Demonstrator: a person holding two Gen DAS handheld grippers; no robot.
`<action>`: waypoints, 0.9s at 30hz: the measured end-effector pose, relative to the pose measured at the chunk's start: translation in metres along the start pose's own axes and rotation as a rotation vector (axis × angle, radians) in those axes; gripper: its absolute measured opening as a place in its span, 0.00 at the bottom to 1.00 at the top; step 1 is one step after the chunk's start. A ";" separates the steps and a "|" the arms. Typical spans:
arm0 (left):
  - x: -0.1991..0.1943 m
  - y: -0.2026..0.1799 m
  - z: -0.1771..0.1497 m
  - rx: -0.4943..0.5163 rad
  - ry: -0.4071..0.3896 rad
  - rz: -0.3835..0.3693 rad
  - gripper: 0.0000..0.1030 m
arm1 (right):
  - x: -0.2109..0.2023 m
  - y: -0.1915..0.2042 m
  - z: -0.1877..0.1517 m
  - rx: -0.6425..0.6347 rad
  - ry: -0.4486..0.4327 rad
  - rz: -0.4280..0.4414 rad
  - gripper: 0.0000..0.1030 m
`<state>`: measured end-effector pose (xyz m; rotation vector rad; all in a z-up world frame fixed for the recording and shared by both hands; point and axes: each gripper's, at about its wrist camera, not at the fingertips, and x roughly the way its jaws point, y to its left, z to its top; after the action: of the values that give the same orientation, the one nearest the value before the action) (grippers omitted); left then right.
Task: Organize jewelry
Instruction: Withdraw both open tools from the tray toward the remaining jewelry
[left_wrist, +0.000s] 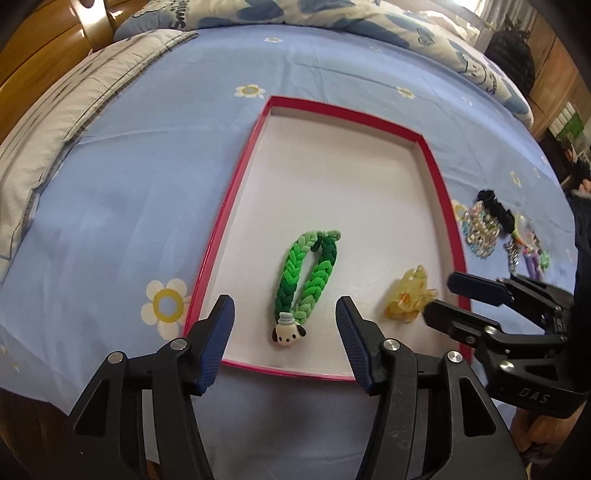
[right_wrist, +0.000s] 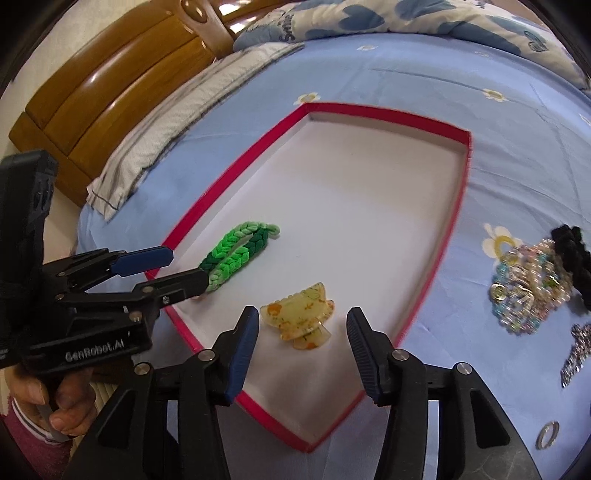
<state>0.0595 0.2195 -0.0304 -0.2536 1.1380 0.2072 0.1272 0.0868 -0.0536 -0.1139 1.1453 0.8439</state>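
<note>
A shallow red-rimmed tray (left_wrist: 240, 177) (right_wrist: 458, 206) with a white floor lies on the bed. In it lie a green braided bracelet (left_wrist: 306, 269) (right_wrist: 236, 254) with a white dog charm (left_wrist: 288, 332), and a yellow translucent hair claw (left_wrist: 406, 295) (right_wrist: 299, 321). My left gripper (left_wrist: 284, 317) (right_wrist: 184, 269) is open and empty, its fingers either side of the dog charm. My right gripper (right_wrist: 301, 343) (left_wrist: 439, 295) is open and empty, astride the hair claw. Loose jewelry lies right of the tray: a beaded bracelet (right_wrist: 524, 295) (left_wrist: 476, 229), a black scrunchie (right_wrist: 572, 258) (left_wrist: 498, 206), a silver chain (right_wrist: 580, 350) and a ring (right_wrist: 548, 434).
The bed has a blue flowered sheet (left_wrist: 129, 184). A folded grey blanket (right_wrist: 177, 122) and a blue patterned quilt (left_wrist: 295, 11) lie at the far side, with a wooden headboard (right_wrist: 110, 85) behind. Colourful small pieces (left_wrist: 532, 254) lie near the chain.
</note>
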 end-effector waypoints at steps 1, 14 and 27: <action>-0.002 -0.001 0.000 -0.004 -0.003 -0.003 0.55 | -0.005 -0.001 -0.001 0.004 -0.009 0.001 0.51; -0.019 -0.057 0.004 0.067 -0.016 -0.060 0.55 | -0.092 -0.069 -0.048 0.179 -0.152 -0.093 0.58; -0.009 -0.129 0.011 0.180 0.012 -0.139 0.55 | -0.153 -0.154 -0.104 0.395 -0.234 -0.253 0.59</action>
<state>0.1028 0.1001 -0.0052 -0.1736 1.1382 -0.0198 0.1242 -0.1516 -0.0224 0.1607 1.0296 0.3846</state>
